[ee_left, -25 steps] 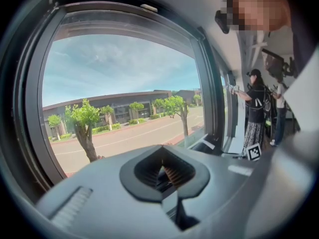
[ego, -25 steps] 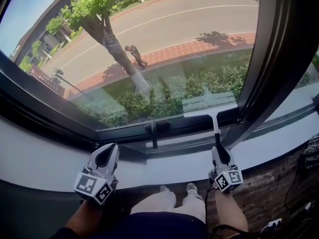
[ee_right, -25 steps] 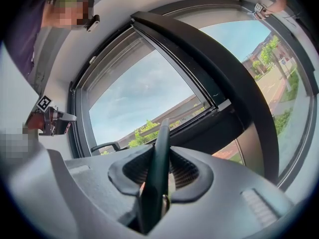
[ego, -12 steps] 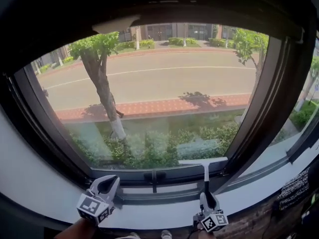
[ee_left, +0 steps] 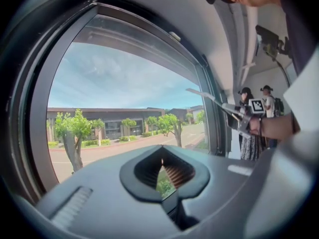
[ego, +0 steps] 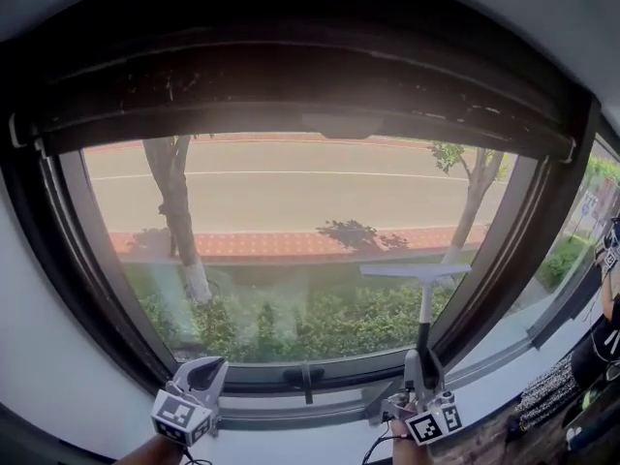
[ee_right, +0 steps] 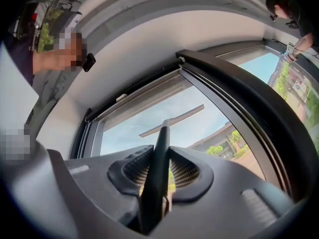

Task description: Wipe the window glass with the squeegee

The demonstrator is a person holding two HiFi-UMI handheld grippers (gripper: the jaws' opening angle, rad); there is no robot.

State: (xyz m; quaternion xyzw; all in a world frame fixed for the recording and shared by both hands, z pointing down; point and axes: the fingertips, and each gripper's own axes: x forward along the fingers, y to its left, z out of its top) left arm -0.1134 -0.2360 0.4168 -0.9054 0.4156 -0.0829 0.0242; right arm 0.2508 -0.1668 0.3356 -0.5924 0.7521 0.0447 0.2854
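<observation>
- Two grippers show at the bottom of the head view, both below the window glass point(ego: 291, 211), which is set in a dark window frame point(ego: 60, 231).
- The right gripper point(ego: 419, 358) has its jaws clamped on the dark handle of the squeegee point(ego: 424, 303). In the right gripper view the handle runs up from between the ribbed pads point(ee_right: 185, 171) of that gripper point(ee_right: 160, 169).
- The squeegee stands nearly upright, its pale blade level across the top of the handle. The blade lies in the right part of the pane, about halfway up and close to the right side of the frame. Whether its edge presses on the glass cannot be told.
- The left gripper point(ego: 207, 366) hovers low at the left, near the sill and well apart from the squeegee. Its own view shows the jaws of that gripper point(ee_left: 162, 158) drawn together at the tips with nothing between them, only a sliver of greenery showing through.
- From the left gripper view the squeegee point(ee_left: 204, 95) shows at the right, slanting up toward the pane.
- Outside the glass are a tree point(ego: 179, 211), a road point(ego: 320, 187), a brick pavement point(ego: 291, 245) and a hedge point(ego: 329, 323).
- A dark latch point(ego: 305, 376) sits on the lower frame between the two grippers.
</observation>
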